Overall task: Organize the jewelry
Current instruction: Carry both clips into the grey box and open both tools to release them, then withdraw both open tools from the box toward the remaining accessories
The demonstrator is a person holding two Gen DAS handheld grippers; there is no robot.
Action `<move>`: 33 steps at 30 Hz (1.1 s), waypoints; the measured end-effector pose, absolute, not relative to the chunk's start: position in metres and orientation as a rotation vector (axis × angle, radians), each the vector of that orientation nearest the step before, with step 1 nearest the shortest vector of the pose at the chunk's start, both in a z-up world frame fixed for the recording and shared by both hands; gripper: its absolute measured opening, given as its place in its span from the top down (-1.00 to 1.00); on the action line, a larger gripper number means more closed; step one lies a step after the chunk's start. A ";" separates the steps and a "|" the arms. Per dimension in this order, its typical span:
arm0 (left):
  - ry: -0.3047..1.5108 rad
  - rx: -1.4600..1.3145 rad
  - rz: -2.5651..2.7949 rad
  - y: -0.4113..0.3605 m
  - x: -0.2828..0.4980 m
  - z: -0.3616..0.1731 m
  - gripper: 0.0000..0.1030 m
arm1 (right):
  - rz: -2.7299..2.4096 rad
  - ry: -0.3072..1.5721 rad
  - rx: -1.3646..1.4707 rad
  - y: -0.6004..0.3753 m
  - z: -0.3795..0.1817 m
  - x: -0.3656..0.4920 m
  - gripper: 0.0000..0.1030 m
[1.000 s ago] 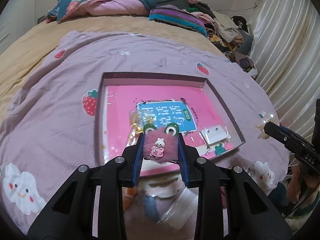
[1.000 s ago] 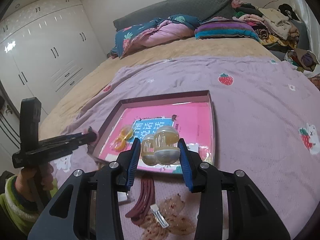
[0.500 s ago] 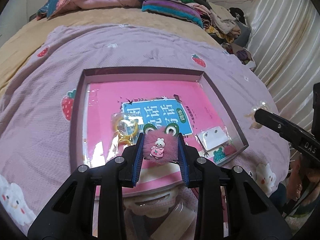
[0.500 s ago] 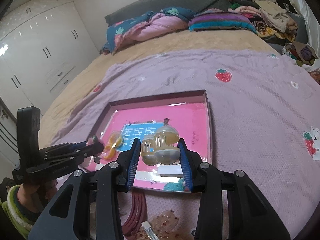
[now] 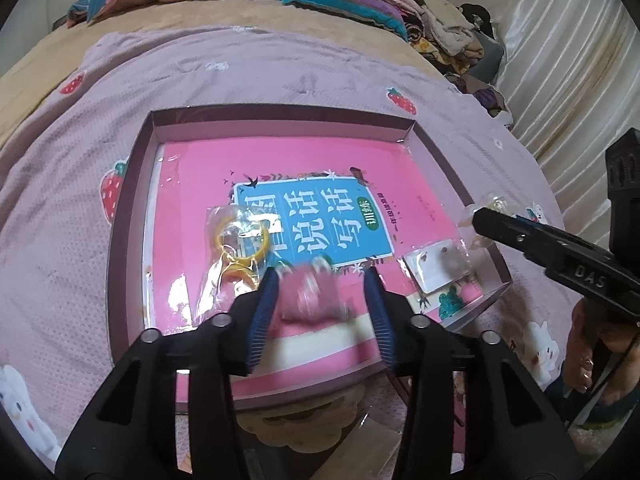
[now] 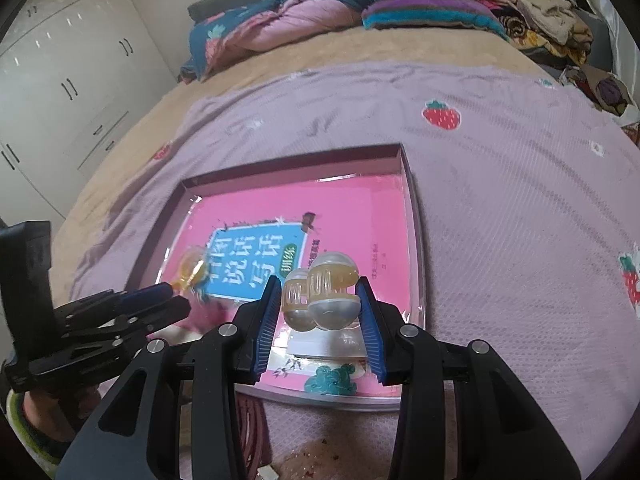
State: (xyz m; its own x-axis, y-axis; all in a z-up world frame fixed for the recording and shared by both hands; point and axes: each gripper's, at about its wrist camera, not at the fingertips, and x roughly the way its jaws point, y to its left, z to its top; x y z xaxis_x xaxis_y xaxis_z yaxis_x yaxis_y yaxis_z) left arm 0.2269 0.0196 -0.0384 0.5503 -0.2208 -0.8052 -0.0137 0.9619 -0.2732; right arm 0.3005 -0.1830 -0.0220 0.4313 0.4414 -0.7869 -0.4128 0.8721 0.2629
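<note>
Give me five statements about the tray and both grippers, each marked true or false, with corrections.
1. The right gripper grips a translucent yellow hair claw. True.
2. The left gripper stands fully shut on the fuzzy pink hair clip. False: its jaws are opening and the blurred clip lies loose between them.
3. A bagged yellow ring lies in the tray. True.
4. The tray sits on a wooden desk. False: it sits on a lilac strawberry-print bedspread.
5. The pink book in the tray bears a green label. False: the label is blue.
</note>
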 end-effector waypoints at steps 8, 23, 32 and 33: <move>0.975 -0.254 -0.096 0.025 0.216 -0.034 -0.04 | 0.513 1.020 0.019 -0.179 -0.035 0.306 0.27; 0.930 -0.283 -0.044 0.037 0.190 -0.012 -0.51 | 0.525 0.916 0.113 -0.207 0.001 0.279 -0.45; 0.860 -0.314 -0.010 0.047 0.170 0.017 -0.80 | 0.543 0.806 0.116 -0.217 0.040 0.250 -0.62; 0.850 -0.318 -0.007 0.048 0.167 0.021 -0.81 | 0.545 0.794 0.117 -0.219 0.045 0.246 -0.62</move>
